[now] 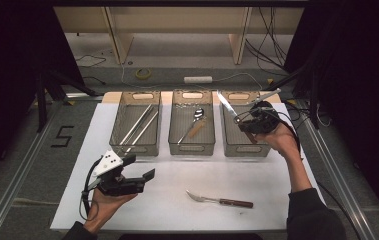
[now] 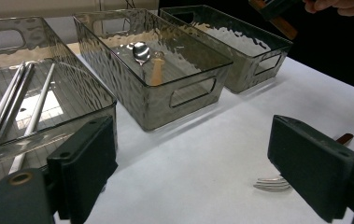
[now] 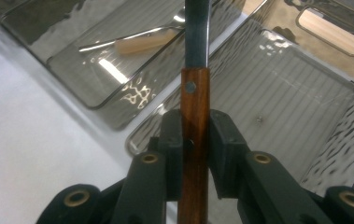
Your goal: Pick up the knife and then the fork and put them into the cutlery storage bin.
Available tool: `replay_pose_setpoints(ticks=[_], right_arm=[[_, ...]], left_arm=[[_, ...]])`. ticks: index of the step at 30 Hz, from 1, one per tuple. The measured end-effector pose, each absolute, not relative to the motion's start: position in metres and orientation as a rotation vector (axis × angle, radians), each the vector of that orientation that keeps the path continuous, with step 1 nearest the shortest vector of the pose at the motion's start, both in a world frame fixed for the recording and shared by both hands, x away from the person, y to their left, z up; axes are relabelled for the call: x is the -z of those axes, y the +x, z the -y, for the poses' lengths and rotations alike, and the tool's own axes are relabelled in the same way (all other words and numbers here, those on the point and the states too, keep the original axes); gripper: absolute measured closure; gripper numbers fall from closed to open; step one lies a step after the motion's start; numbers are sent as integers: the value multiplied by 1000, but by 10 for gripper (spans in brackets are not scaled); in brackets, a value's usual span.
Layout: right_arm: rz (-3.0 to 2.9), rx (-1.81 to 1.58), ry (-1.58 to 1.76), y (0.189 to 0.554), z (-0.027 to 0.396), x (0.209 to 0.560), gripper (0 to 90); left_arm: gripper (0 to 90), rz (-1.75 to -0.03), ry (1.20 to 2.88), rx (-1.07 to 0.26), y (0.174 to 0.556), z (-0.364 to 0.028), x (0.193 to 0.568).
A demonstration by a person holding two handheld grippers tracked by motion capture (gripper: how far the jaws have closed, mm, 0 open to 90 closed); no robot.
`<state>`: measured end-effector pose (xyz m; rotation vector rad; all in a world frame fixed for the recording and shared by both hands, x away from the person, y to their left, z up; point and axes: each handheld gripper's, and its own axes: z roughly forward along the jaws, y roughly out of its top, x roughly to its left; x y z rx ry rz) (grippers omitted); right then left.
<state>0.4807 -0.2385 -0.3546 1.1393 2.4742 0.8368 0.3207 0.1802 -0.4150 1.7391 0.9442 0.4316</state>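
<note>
- Knife [image 3: 194, 107] sits upright between the right gripper's [image 3: 195, 135] pads, which are clamped on its brown wooden handle; the steel blade runs up past the top of the right gripper view.
- In the high view, the right gripper [image 1: 249, 122] holds the knife [image 1: 227, 106] above the right bin [image 1: 242, 146], blade slanting up and to the left.
- Left gripper [image 2: 193, 158] has its jaws wide apart with nothing between them, resting low over the sheet [image 1: 177, 200] in front of the left bin [image 1: 137, 146].
- A fork [image 1: 219, 200] with a wooden handle lies on the sheet, near its front edge, well apart from both grippers.
- Three clear bins stand side by side at the back of the white sheet: chopsticks [image 1: 138, 125] in the left one, a spoon [image 1: 193, 125] in the middle bin [image 1: 192, 146].
- Around the sheet is a grey floor with a "5" [image 1: 63, 136] marked on it; behind are wooden frames, cables and a tape roll [image 1: 143, 73].
</note>
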Motion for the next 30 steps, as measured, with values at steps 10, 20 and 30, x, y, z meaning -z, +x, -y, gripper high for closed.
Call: replay_pose_setpoints(ticks=[10, 20, 30], right_arm=[[-2423, -835, 1234, 500, 235, 360, 774], [-2380, -814, 1298, 511, 230, 366, 775], [-2309, -789, 1406, 518, 231, 380, 774]], left_arm=[[149, -943, 1733, -432, 320, -180, 415], [149, -942, 1734, -434, 320, -180, 415], [149, -939, 1734, -435, 320, -181, 414]])
